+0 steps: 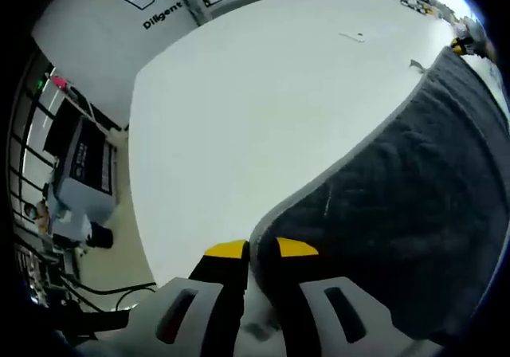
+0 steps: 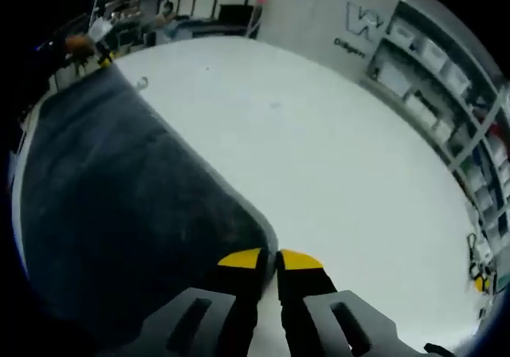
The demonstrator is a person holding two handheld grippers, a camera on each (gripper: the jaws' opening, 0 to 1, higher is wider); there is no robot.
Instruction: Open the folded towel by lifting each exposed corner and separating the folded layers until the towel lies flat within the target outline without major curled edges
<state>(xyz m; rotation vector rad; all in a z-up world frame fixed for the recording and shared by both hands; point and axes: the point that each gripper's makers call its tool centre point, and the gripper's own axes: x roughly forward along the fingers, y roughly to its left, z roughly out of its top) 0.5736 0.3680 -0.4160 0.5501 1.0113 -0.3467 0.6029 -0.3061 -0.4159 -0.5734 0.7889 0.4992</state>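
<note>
Left gripper view: the left gripper (image 1: 261, 249) rose from the bottom edge, its yellow-tipped jaws pressed together on a corner of the towel (image 1: 414, 205).
Towel, colour and texture: dark grey to charcoal, with a soft, slightly fuzzy pile and a paler grey band running along its edge.
Towel, position in the left gripper view: it lay on the white table (image 1: 255, 126), spreading from the pinched corner up and to the right; its edge ran in a long curve toward the far end of the table.
Towel, surface: mostly smooth, with faint creases near the pinched corner; whether a second layer lay beneath could not be told.
Right gripper view: the right gripper (image 2: 276, 255) came up from the bottom, yellow-tipped jaws closed on another corner of the towel (image 2: 119, 190), the pale hem just visible at the pinch.
Towel, position in the right gripper view: it filled the left side, lying on the table (image 2: 335, 158), its border running diagonally from the far left down to the jaws.
Surroundings: shelving (image 2: 446, 78) stood along the right, beyond the table; a white wall panel with dark lettering (image 1: 151, 2) stood past the far edge.
</note>
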